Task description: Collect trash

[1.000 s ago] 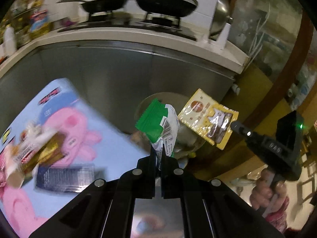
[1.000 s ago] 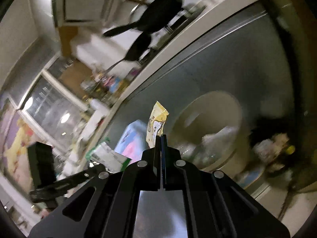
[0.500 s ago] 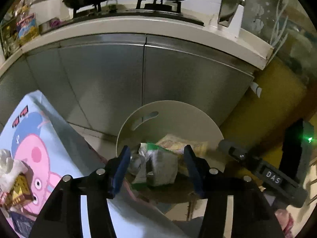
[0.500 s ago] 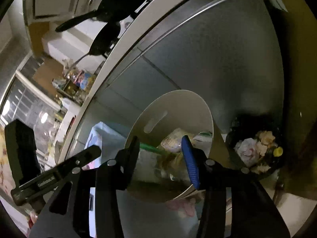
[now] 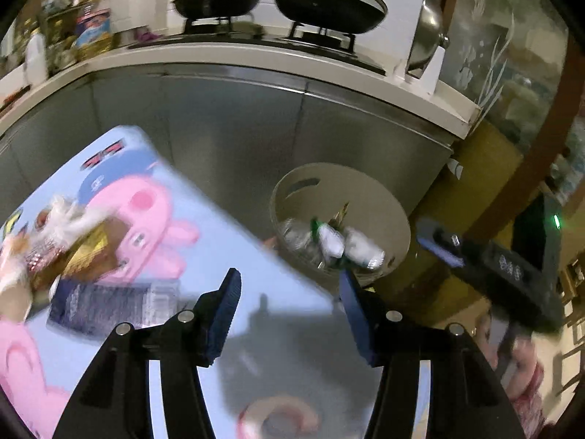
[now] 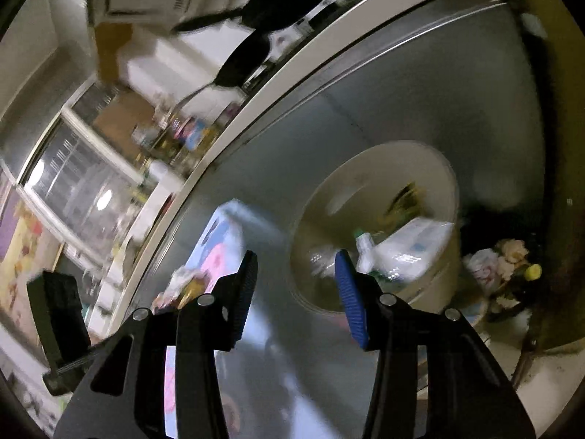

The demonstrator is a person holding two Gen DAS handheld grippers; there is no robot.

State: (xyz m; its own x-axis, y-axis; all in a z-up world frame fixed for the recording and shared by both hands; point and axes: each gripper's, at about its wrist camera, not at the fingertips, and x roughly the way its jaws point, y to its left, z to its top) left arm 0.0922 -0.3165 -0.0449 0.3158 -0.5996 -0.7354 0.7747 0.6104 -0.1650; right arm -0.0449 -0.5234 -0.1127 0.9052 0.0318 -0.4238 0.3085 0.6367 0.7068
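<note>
Steel cabinet front (image 5: 234,139) walls off the far side, white counter edge (image 5: 256,55) running above it, two black pans (image 5: 219,2) on the hob.

Blue table (image 5: 234,241) with pink cartoon pigs fills the lower left of my left view; its right edge runs diagonally down toward my left gripper (image 5: 289,307). Past that edge the floor gap holds the beige bin (image 5: 387,208), set close against the cabinet. In the right view the bin (image 6: 431,168) sits ahead, a dark pot of flowers (image 6: 508,256) just right of it, crowding that side.

Trash in the bin (image 5: 336,241): white and green wrappers, a clear bottle, a yellowish packet upright. More trash on the table (image 5: 55,245) at its left end: gold wrapper, white tissue, and a dark blue packet (image 5: 106,303) with print too blurred to read.

Both my jaws stand apart, having just opened, nothing between the pads. My right gripper (image 6: 296,292) is aimed at the bin's left rim. In the left view, lettering on its body is unreadable through blur.
</note>
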